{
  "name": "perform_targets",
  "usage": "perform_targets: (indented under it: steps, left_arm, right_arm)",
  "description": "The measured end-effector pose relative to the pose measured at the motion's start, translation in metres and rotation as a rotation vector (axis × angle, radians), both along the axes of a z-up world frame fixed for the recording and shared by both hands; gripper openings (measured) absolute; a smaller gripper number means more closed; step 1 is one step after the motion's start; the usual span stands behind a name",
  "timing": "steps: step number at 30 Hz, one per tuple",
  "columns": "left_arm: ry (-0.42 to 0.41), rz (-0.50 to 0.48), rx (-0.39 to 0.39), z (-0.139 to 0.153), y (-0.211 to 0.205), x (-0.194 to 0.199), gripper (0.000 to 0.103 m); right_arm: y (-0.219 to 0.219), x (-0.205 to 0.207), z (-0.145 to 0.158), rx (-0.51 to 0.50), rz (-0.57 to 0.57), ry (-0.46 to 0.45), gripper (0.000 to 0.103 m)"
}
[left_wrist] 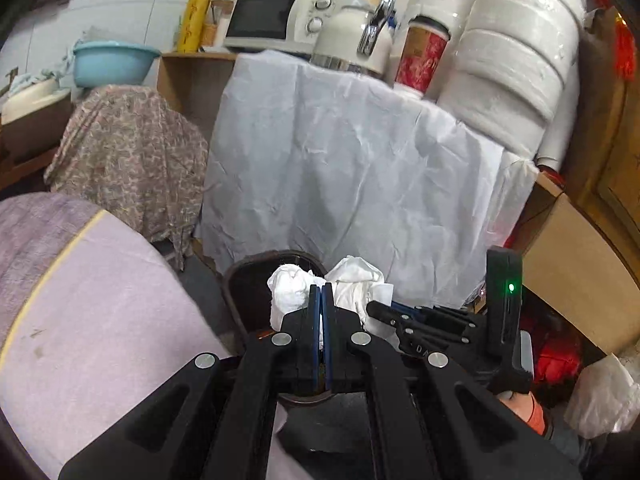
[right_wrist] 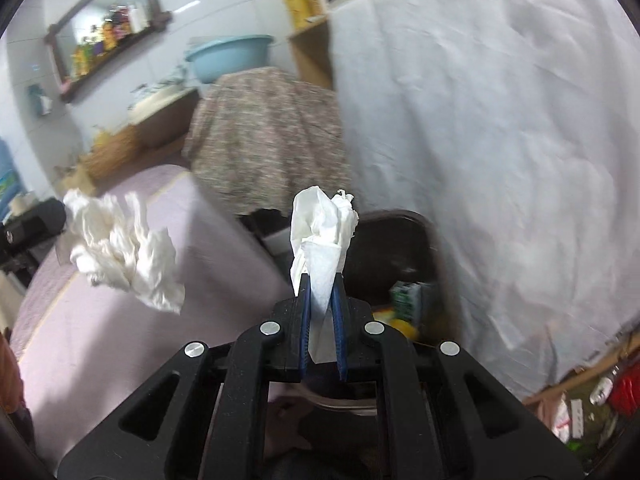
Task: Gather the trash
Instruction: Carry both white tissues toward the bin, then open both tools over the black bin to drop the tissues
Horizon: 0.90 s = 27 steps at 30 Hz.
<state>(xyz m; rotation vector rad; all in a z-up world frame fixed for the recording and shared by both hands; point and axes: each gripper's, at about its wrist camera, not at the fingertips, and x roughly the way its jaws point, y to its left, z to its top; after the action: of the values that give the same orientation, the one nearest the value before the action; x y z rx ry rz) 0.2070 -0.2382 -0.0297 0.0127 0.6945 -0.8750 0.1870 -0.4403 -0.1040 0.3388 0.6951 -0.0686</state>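
My left gripper (left_wrist: 321,286) is shut, with a crumpled white tissue (left_wrist: 286,292) pinched at its tips, over a dark brown bin (left_wrist: 234,284). Just to its right is my right gripper (left_wrist: 374,307), its fingers pointing left and a second white tissue (left_wrist: 358,280) at its tips. In the right wrist view my right gripper (right_wrist: 322,280) is shut on that folded tissue (right_wrist: 320,236), which sticks up between the blue pads. The bin (right_wrist: 404,220) lies just beyond, with a green carton (right_wrist: 406,294) inside. The left tissue (right_wrist: 124,256) hangs to the left; the gripper holding it is out of this view.
A lilac-covered bed (left_wrist: 100,300) borders the bin on the left. Behind the bin hangs a white sheet (left_wrist: 352,168) over a table with a microwave (left_wrist: 276,16) and kettle (left_wrist: 352,40). A cardboard box (left_wrist: 572,264) and red items (left_wrist: 556,360) crowd the right.
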Motion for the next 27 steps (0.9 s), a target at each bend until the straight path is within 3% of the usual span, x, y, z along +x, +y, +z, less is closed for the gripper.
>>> perform_targets:
  steps: [9,16,18,20,22,23,24,27]
  left_arm:
    - [0.094,0.03,0.151,-0.053,-0.081,0.026,0.002]
    - [0.081,0.057,0.244,-0.071,-0.102,0.032,0.002]
    - [0.102,0.073,0.244,-0.074,-0.101,0.034,0.002]
    - [0.116,0.075,0.246,-0.075,-0.102,0.036,0.003]
    - [0.103,0.076,0.262,-0.073,-0.103,0.033,0.004]
    - [0.099,0.073,0.262,-0.071,-0.104,0.032,0.005]
    - [0.096,0.067,0.256,-0.068,-0.104,0.03,0.011]
    - [0.05,0.07,0.24,-0.054,-0.1,0.018,0.062]
  right_arm:
    - [-0.03,0.011,-0.066,0.036,-0.053,0.138,0.011]
    - [-0.037,0.017,-0.103,0.043,-0.083,0.196,0.014]
    - [-0.042,0.014,-0.111,0.055,-0.096,0.21,0.024]
    - [-0.045,0.012,-0.113,0.058,-0.118,0.206,0.057]
    - [-0.047,0.004,-0.11,0.047,-0.146,0.18,0.069]
    - [-0.046,0.005,-0.107,0.037,-0.154,0.177,0.07]
    - [-0.046,0.005,-0.105,0.027,-0.159,0.179,0.07]
    - [-0.046,0.004,-0.098,0.016,-0.174,0.176,0.071]
